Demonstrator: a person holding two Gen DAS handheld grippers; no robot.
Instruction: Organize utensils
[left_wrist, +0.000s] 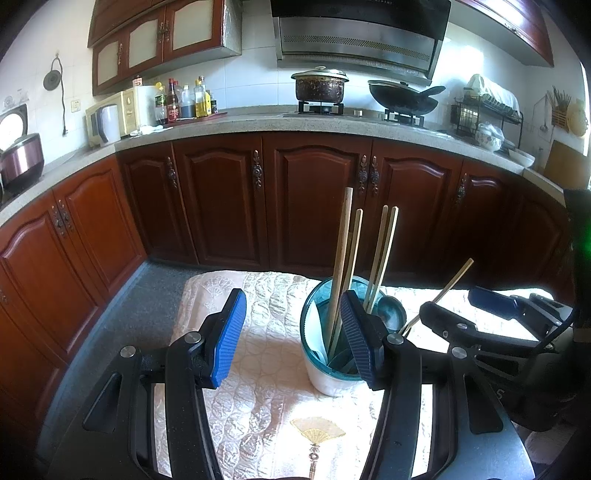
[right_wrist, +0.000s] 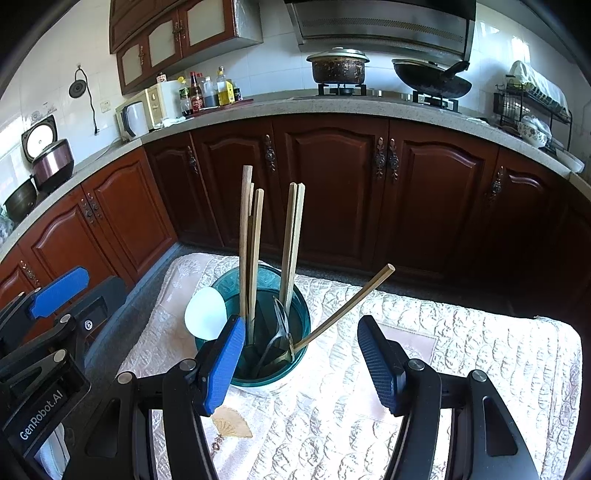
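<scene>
Both grippers spread, empty; white spoon (right_wrist: 205, 312) clear only from right wrist; left shows holder (left_wrist: 334, 380) side

A holder (right_wrist: 258, 332) stands on a mat (right_wrist: 461, 350) spread over the worktop (right_wrist: 122, 325), toward the mat's left side. In it, chopsticks (right_wrist: 291, 240) and a stick (right_wrist: 244, 236) stand upright; one chopstick (right_wrist: 347, 306) leans out over the right rim; a ladle (right_wrist: 280, 328) rests inside. A spoon (right_wrist: 205, 312) sits against the holder's left rim. Behind, cabinets (right_wrist: 332, 192) carry a counter (right_wrist: 369, 105) with a pot (right_wrist: 338, 66) left of a wok (right_wrist: 430, 77).
</scene>
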